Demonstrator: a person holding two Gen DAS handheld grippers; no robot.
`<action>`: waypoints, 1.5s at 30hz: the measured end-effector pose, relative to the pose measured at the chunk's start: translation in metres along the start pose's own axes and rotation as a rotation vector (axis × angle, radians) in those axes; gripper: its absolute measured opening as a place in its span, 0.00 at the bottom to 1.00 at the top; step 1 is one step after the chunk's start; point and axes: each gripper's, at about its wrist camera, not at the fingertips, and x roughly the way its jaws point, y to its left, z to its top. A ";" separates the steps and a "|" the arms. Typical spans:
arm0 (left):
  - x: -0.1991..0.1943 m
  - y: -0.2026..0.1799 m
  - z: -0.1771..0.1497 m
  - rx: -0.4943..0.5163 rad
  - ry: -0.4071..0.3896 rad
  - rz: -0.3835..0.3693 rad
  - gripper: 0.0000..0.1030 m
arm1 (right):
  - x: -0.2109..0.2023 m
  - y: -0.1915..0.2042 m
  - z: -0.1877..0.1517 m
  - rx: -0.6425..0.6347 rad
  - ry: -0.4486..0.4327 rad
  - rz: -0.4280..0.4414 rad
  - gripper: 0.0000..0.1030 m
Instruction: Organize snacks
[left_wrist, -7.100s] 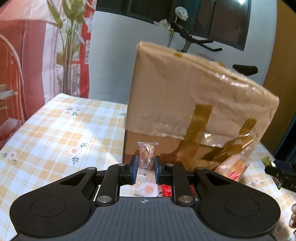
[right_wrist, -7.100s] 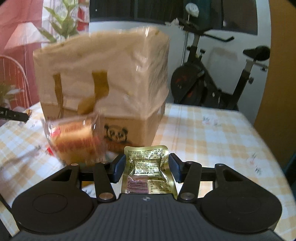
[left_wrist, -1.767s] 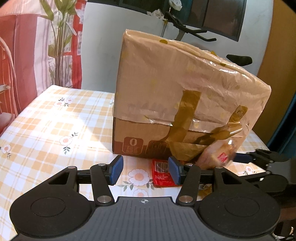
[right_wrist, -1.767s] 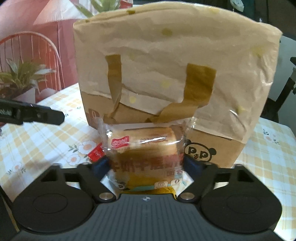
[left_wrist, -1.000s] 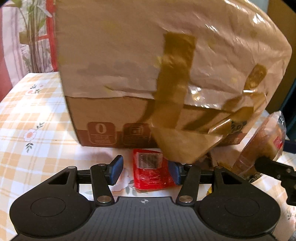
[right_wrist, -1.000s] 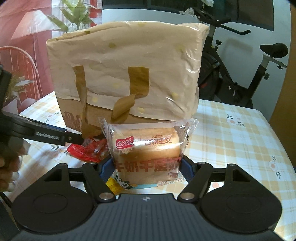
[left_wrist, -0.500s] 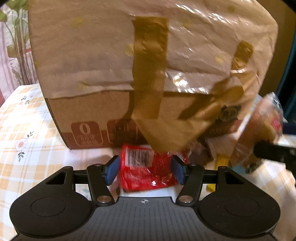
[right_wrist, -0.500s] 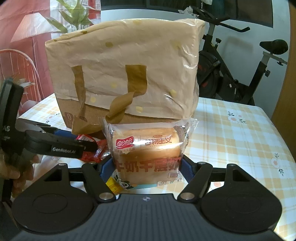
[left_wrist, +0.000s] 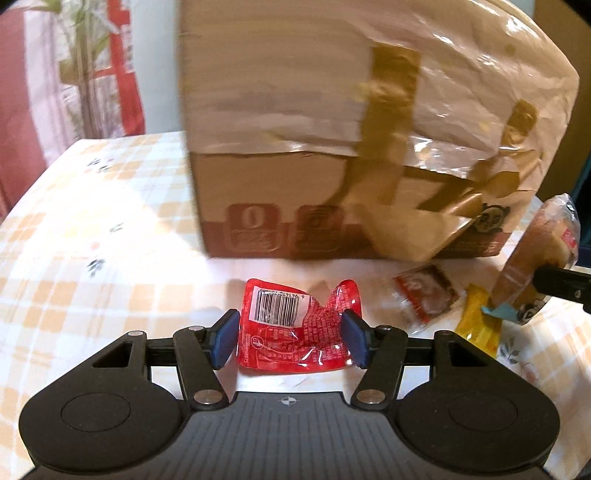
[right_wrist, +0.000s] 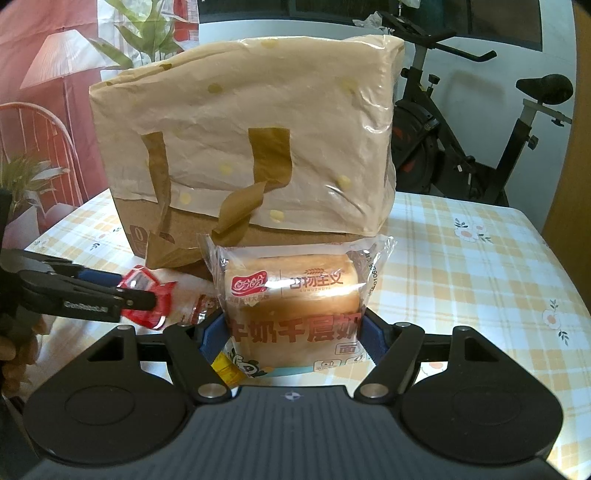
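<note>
My left gripper (left_wrist: 288, 339) is shut on a crumpled red snack packet (left_wrist: 280, 306) with a barcode label, both blue pads against its edges, just in front of the cardboard box (left_wrist: 332, 129) covered by a tan paper bag. My right gripper (right_wrist: 291, 332) is shut on a clear-wrapped bread loaf (right_wrist: 291, 295) with red lettering, held upright before the same box (right_wrist: 240, 147). The right wrist view shows the left gripper (right_wrist: 147, 295) at the left with the red packet (right_wrist: 142, 280) at its tip. In the left wrist view the bread loaf (left_wrist: 535, 251) is at the far right.
A small red-brown packet (left_wrist: 424, 291) and a yellow packet (left_wrist: 478, 321) lie on the checked tablecloth (left_wrist: 92, 258) between the two grippers. An exercise bike (right_wrist: 461, 147) stands behind the table on the right; a plant and a red chair stand on the left.
The left gripper moved onto the red packet and took it between its pads, then drew back from the box with it. The right gripper and bread loaf stayed still.
</note>
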 end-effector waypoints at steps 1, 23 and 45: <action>-0.002 0.004 -0.001 -0.008 0.003 0.010 0.61 | 0.000 0.000 0.000 0.001 -0.001 0.001 0.72; -0.013 -0.024 0.000 0.108 -0.049 -0.031 0.02 | -0.001 0.004 -0.001 0.001 -0.001 0.014 0.72; 0.007 -0.017 0.024 0.009 -0.013 0.097 0.65 | -0.004 0.005 -0.002 -0.004 -0.002 0.029 0.72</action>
